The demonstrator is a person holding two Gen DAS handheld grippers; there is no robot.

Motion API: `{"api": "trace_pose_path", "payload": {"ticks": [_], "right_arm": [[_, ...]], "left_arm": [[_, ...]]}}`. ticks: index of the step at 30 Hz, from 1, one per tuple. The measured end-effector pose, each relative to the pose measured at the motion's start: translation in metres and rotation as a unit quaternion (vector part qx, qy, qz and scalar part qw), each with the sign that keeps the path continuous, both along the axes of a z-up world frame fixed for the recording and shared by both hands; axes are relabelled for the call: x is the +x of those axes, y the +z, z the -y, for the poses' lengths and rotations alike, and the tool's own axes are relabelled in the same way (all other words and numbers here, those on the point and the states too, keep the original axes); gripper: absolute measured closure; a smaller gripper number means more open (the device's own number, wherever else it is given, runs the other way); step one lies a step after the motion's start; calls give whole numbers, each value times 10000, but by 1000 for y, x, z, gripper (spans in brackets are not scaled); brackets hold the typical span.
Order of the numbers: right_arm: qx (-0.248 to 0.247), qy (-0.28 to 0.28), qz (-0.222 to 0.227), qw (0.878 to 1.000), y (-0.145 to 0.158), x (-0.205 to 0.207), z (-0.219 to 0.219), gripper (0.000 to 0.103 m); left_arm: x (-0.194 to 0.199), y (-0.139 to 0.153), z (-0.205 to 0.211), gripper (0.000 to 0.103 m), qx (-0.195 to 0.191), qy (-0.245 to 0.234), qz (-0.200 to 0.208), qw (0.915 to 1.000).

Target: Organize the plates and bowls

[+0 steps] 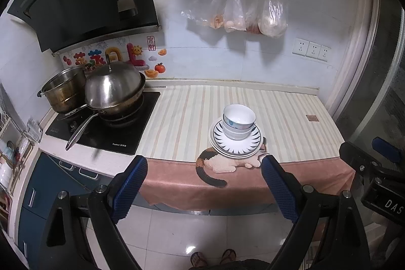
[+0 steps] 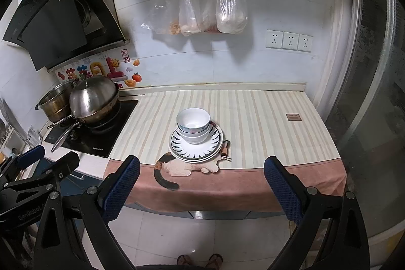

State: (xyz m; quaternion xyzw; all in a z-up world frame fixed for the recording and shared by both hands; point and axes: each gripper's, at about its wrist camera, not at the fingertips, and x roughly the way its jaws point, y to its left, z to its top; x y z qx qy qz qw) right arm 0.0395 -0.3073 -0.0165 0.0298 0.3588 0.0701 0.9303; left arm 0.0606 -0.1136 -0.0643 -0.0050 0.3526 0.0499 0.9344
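Observation:
A stack of white bowls [image 1: 238,121] [image 2: 193,124] sits nested on stacked plates [image 1: 236,144] [image 2: 196,147]; the top plate has a dark ray pattern round its rim. The stack rests on a striped cloth with a cat picture, near the counter's front edge. My left gripper [image 1: 204,168] hangs open in front of the counter, short of the stack, nothing between its blue pads. My right gripper [image 2: 202,170] is likewise open and empty, held back from the counter edge. Each gripper's body shows at the side of the other's view.
A lidded wok [image 1: 115,90] and a steel pot [image 1: 64,92] stand on the black hob [image 1: 106,130] at the left. Plastic bags [image 2: 202,14] hang from a wall rail. Wall sockets [image 2: 288,40] are at the right. A person's sandalled feet [image 2: 200,260] stand on the tiled floor.

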Motion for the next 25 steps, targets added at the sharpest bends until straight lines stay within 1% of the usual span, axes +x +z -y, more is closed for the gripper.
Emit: {"api": "trace_pose_path", "payload": {"ticks": [25], "right_arm": [[39, -19, -46, 10000, 0, -1, 1, 3]], "left_arm": [[-3, 4, 7, 11, -5, 61, 69, 10000]]}}
